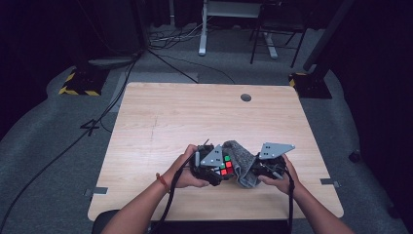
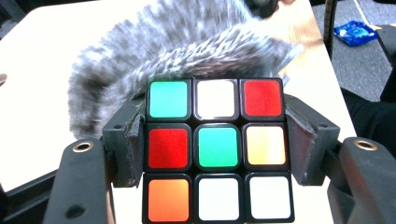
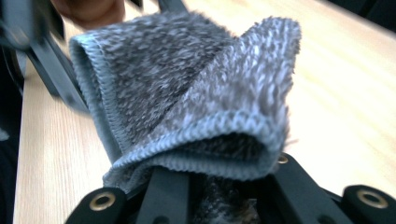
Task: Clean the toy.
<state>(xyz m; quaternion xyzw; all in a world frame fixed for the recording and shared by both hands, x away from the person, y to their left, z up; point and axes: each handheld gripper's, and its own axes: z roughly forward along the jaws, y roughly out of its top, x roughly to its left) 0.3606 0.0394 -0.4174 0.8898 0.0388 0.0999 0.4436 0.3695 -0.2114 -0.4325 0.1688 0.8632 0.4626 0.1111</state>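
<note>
A puzzle cube [image 2: 216,148] with green, white, red, yellow and orange tiles sits between the padded jaws of my left gripper [image 2: 216,144], which is shut on its two sides. From above, the cube [image 1: 224,165] shows beside the left gripper [image 1: 214,165] near the table's front edge. A grey fuzzy cloth [image 3: 196,98] is bunched up in my right gripper [image 3: 205,196], whose jaws are shut on its lower fold. The cloth [image 1: 241,161] lies against the cube's far side, with the right gripper [image 1: 258,168] just to its right. The cloth [image 2: 187,46] looks blurred behind the cube.
The wooden table [image 1: 195,117] stretches bare behind the hands, with a round cable hole [image 1: 246,97] at its back right. Cables and stand bases lie on the grey floor beyond. A blue packet [image 2: 356,31] lies on the floor to one side.
</note>
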